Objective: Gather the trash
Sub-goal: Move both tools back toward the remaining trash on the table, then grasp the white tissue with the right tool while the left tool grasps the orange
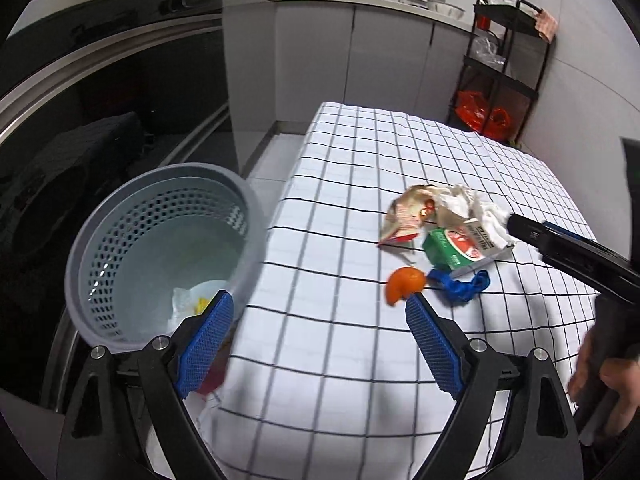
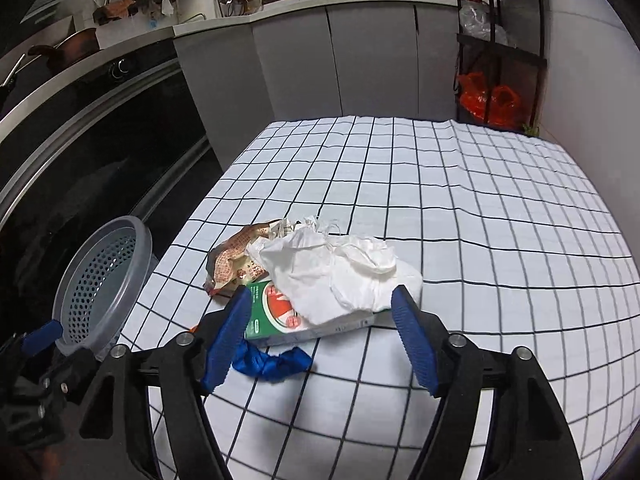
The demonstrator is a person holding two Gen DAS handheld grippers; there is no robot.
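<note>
The left hand-held gripper [image 1: 320, 304] hangs with its blue pads wide apart and nothing between them, tilted down over the near left part of the counter [image 1: 360, 160], which is covered in a white cloth with a black grid. Just beyond its left pad, off the counter's edge, stands a grey perforated bin [image 1: 160, 248] with some crumpled white paper and a yellow scrap [image 1: 196, 300] lying at the bottom. Just beyond the tip of its right pad lies a piece of orange peel [image 1: 404, 284], and right beside that, further to the right, a blue balloon scrap [image 1: 460, 286]. Ahead and to the right sit a green and white carton [image 1: 464, 246], a brown snack wrapper [image 1: 412, 216] and a crumpled white tissue [image 1: 468, 204], all bunched together. The right hand-held gripper [image 2: 320, 304] also stands wide and holds nothing; it points down at that same heap. The carton [image 2: 280, 320] lies straight ahead between the lines of its two pads, with the tissue [image 2: 340, 272] draped over it and reaching towards the right pad. The wrapper [image 2: 236, 260] lies ahead to the left, the blue scrap [image 2: 276, 362] close in beneath the left pad, and the bin [image 2: 100, 280] far off to the left, beside the counter's edge. A hand [image 1: 608, 384] grips the right tool's handle at the right edge of the left wrist view.
</note>
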